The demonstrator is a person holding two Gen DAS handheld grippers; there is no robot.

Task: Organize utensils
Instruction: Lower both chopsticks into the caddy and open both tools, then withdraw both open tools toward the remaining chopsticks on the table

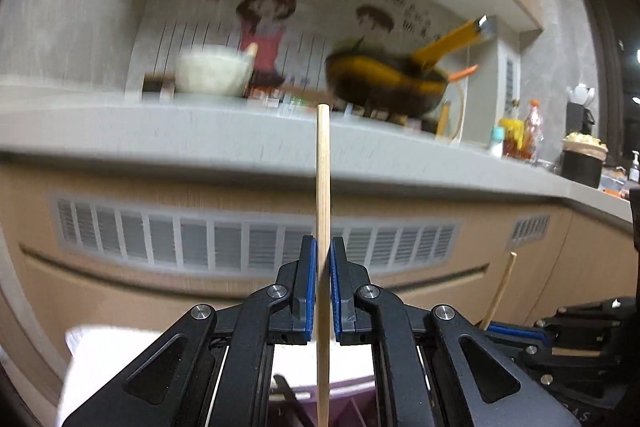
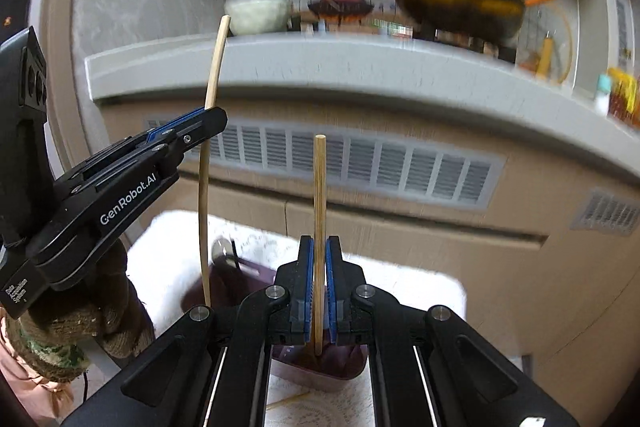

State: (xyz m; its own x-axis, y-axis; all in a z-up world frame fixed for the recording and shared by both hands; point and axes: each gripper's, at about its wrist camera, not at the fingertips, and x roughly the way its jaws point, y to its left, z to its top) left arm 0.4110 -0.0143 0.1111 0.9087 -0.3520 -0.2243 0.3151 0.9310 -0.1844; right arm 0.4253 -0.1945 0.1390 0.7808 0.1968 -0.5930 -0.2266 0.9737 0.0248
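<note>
My left gripper (image 1: 323, 259) is clamped on a wooden chopstick (image 1: 322, 211), blue pads pressed on both sides of it. Stick stands upright through frame centre in the left wrist view, top end in front of the grey counter edge (image 1: 160, 143), lower end running down past the bottom of the frame. My right gripper (image 2: 319, 259) is likewise closed on a second chopstick (image 2: 319, 227), upright at frame centre, its lower tip just above the purple tray (image 2: 320, 363) at bottom centre. That tray sits on a white lacy cloth (image 2: 400, 283); a metal spoon (image 2: 222, 249) lies in the tray, centre-left.

In the right wrist view the left gripper shows at left of frame with its chopstick curving up to the upper left. In the left wrist view the right gripper shows at lower right, with its stick poking up at a tilt.

Background is blurred: white bowl (image 1: 214, 69) upper left, dark pan with yellow handle (image 1: 390, 79) upper right, both on the counter. Cartoon wall picture (image 1: 266, 27) behind. Vent grille (image 1: 256, 243) below the counter, mid frame.
</note>
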